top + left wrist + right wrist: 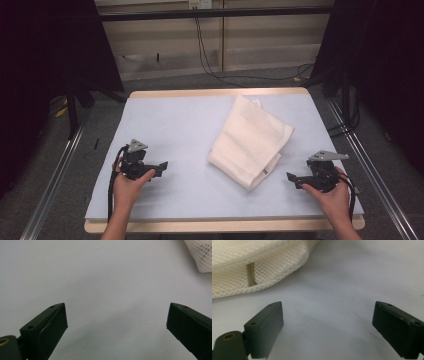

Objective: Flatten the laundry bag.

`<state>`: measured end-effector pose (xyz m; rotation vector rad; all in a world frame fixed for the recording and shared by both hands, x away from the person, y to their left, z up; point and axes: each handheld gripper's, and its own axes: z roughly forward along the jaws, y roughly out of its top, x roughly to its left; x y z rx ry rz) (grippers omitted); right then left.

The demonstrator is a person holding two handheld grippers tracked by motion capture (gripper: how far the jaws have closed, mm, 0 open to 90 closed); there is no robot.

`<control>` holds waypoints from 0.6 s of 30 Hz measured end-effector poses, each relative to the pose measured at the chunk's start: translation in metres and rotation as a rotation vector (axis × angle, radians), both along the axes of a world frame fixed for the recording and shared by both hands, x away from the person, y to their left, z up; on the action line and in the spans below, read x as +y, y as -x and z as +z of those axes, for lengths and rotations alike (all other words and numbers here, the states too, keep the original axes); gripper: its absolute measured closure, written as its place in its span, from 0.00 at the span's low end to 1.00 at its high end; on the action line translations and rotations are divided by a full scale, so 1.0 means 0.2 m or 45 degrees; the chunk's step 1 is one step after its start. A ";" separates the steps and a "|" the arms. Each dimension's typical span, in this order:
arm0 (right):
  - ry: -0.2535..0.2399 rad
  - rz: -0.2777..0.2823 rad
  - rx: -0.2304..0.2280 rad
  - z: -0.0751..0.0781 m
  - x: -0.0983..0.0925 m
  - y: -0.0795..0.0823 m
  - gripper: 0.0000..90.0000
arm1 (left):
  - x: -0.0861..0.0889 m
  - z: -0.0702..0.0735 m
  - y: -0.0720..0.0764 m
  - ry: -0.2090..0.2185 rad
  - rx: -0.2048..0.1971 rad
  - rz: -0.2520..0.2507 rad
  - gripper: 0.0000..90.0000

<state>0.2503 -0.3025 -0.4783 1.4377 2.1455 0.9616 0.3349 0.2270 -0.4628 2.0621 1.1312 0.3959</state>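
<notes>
Toward the right half of the table (165, 125), a folded cream mesh cloth (250, 141) lies slanted, apparently with a zip at its near edge. Near the front corners, the left gripper (161, 167) and right gripper (291, 177) point inward at it, jaws spread, holding nothing.

A rectangular surface (175, 125) is covered by a pale blue-grey sheet, with a light wooden edge seen along its far and near sides. One folded cream mesh cloth (251, 141) is laid flat on it, toward two o'clock from the middle, its long side slanted from twelve toward five o'clock.
</notes>
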 end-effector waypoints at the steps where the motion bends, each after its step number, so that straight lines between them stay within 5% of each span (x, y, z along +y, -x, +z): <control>1: 0.000 0.000 0.000 0.00 0.00 0.00 0.11 | 0.00 0.00 0.00 0.000 0.000 0.000 0.03; 7: -0.008 0.084 -0.002 0.02 0.07 0.00 0.17 | -0.07 0.01 0.00 0.034 0.031 -0.059 0.04; 18: -0.054 0.198 -0.023 0.06 0.22 -0.04 0.37 | -0.18 0.03 0.02 0.008 0.032 -0.146 0.04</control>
